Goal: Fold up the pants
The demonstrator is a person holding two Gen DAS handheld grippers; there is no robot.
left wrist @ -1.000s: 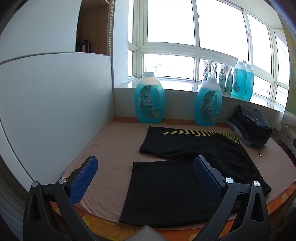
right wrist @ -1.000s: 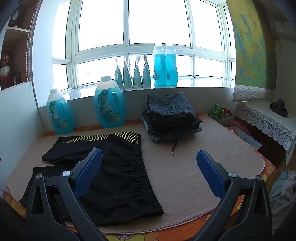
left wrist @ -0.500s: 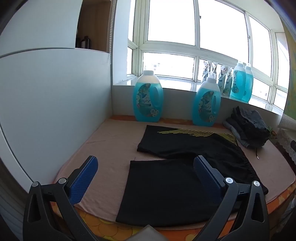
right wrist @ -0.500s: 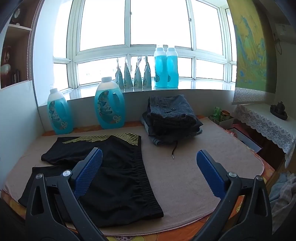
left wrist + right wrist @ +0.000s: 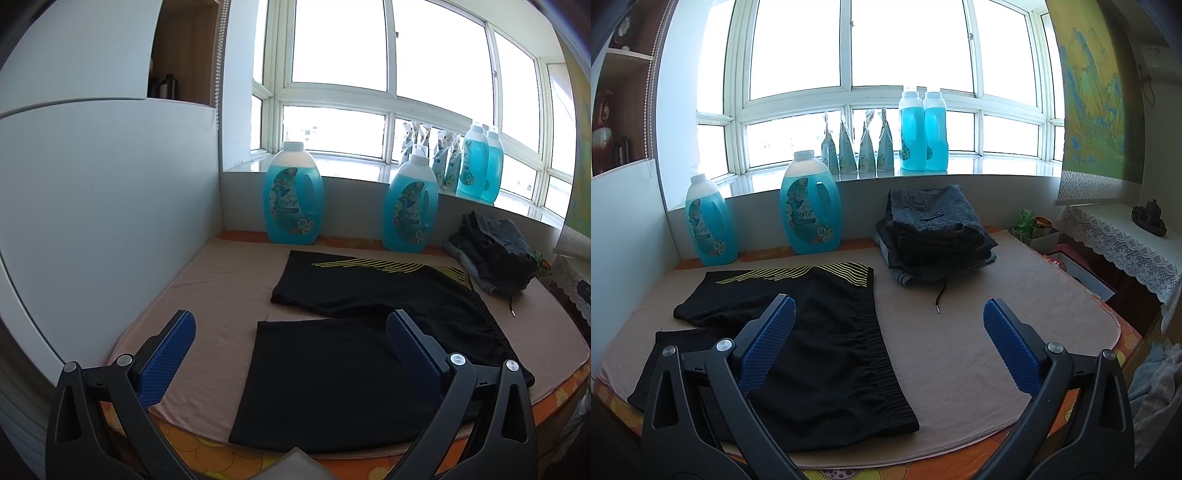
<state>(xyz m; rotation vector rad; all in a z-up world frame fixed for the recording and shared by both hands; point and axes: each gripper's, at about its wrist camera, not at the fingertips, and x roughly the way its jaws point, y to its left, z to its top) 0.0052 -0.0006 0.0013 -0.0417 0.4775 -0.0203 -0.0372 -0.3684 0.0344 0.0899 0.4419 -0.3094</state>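
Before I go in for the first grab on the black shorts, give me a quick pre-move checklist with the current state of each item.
1. Left gripper open: ok, fingers spread wide, nothing held.
2. Right gripper open: ok, fingers spread wide, nothing held.
3. Shorts laid flat on the mat: ok, both legs spread out, waistband toward the right side.
4. Folded pile apart from the shorts: ok, a strip of mat shows between them; its drawstring trails toward the shorts but does not touch them.
5. Bottles away from the shorts: ok, they stand at the back wall.
6. Near leg hem fully on the mat: cannot tell, it reaches the mat's front edge.
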